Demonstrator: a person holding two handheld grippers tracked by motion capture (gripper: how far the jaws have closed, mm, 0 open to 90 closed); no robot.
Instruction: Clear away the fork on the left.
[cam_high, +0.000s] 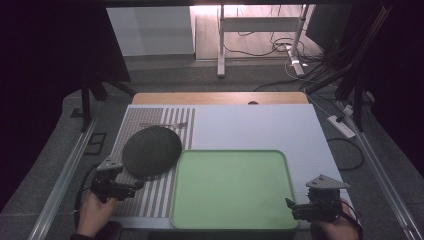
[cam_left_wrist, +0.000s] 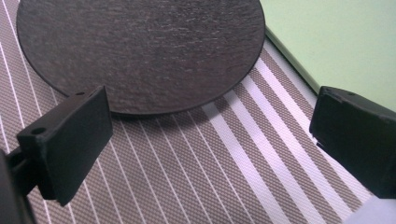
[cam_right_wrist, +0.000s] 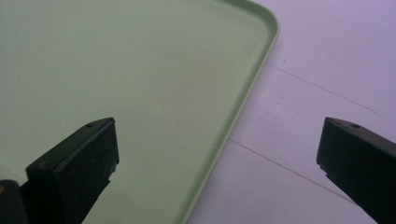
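A dark round plate (cam_high: 152, 150) lies on a grey striped placemat (cam_high: 150, 195) at the table's left, its right edge reaching the green tray (cam_high: 230, 187). My left gripper (cam_high: 131, 187) hovers open just below the plate's near edge, nothing between its jaws. In the left gripper view the plate (cam_left_wrist: 140, 51) lies just ahead of the gripper (cam_left_wrist: 210, 144), above the striped mat (cam_left_wrist: 196, 177), with the tray (cam_left_wrist: 341, 42) at the right. My right gripper (cam_high: 292, 207) stands open at the tray's near right corner. In the right gripper view the gripper (cam_right_wrist: 217, 163) straddles the tray's rim (cam_right_wrist: 243, 107).
A fork (cam_high: 165, 124) lies on the mat behind the plate. The white tabletop (cam_high: 255, 127) stretches behind the tray, with a wooden edge (cam_high: 220, 98) at the back. Cables and a desk frame (cam_high: 260, 40) stand on the floor beyond.
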